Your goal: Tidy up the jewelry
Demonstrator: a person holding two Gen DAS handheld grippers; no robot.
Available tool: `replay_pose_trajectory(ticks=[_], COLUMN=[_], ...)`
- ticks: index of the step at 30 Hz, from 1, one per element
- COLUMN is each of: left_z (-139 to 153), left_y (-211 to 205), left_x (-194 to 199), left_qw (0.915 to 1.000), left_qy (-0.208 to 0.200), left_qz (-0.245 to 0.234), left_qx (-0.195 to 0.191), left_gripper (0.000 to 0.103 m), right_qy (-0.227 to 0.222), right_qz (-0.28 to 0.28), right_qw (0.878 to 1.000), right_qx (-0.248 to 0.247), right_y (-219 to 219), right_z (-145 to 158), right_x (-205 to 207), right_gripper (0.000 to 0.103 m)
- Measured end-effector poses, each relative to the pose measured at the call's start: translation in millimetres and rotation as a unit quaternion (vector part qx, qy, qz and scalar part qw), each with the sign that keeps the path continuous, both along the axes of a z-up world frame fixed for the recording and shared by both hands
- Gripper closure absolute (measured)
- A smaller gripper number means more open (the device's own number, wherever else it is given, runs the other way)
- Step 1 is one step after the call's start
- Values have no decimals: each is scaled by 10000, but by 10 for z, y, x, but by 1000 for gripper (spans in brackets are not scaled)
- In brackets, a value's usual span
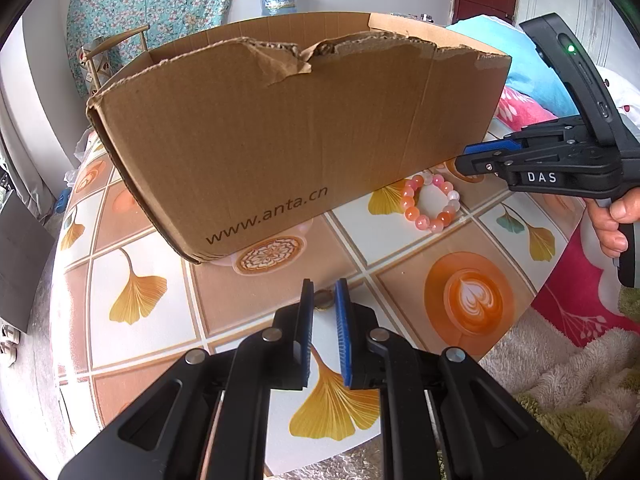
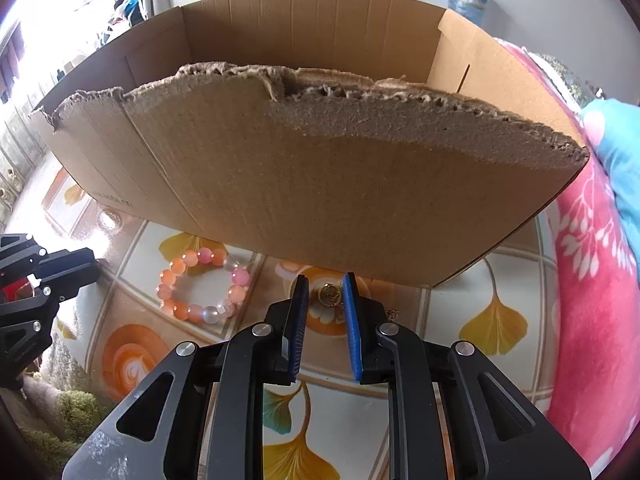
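Seemingly early in the job; bead bracelet [image 1: 430, 202] lying loose on the tabletop [image 1: 160, 340], just in front of the cardboard box [image 1: 280, 128], near its base but apart from it; floor of the box hidden behind its torn front wall in both views, so cannot tell whether anything sits inside. Left to do, by this judgement: bracelet and both gold items not yet put away.

Right hand-held gripper [image 2: 326, 292] tilted steeply down at the foot of the box, jaws parted a little; gold pendant [image 2: 331, 295] flat on the tabletop between the blue pads, close to one pad yet not visibly pinched, so nothing gripped; bracelet off to its left, well clear of the fingertips.

Left hand-held gripper [image 1: 324, 292] likewise angled down, jaws nearly together with a narrow gap; small gold piece [image 1: 325, 300] right at the fingertips, partly hidden by them; cannot tell whether pinched or merely framed. Hand [image 1: 612, 220] around the right tool's grip at the edge of the left view.
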State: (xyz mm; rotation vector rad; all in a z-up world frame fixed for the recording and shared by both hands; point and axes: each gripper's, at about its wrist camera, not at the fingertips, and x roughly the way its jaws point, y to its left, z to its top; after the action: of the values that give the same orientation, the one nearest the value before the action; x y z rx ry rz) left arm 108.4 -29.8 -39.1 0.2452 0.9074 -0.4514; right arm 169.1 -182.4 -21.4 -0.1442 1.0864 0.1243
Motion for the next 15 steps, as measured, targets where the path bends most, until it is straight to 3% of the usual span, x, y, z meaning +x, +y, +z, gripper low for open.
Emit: replay_pose_trajectory(ticks=[5,8,14,15], left_z=[0,0,-1,-1], left_y=[2,2,0,6], left_x=[-1,0,-1,-1], left_qw=[10000,10000,10000,10000], left_qy=[1,2,-2,-1], left_qz=[1,6,5,7], left_qx=[-3,-7,-3,-3], left_gripper=[92,92,92,92], right_qy=[32,178,135,98], right_qz=[9,219,263,269], right_qw=[10000,9995,9992,9992], right_qx=[-75,-172,-253,-261], right_y=[63,109,176,190], right_z=[-42,-73,-88,-82], right_x=[5,-8,32,25], right_gripper=[85,93,95,100])
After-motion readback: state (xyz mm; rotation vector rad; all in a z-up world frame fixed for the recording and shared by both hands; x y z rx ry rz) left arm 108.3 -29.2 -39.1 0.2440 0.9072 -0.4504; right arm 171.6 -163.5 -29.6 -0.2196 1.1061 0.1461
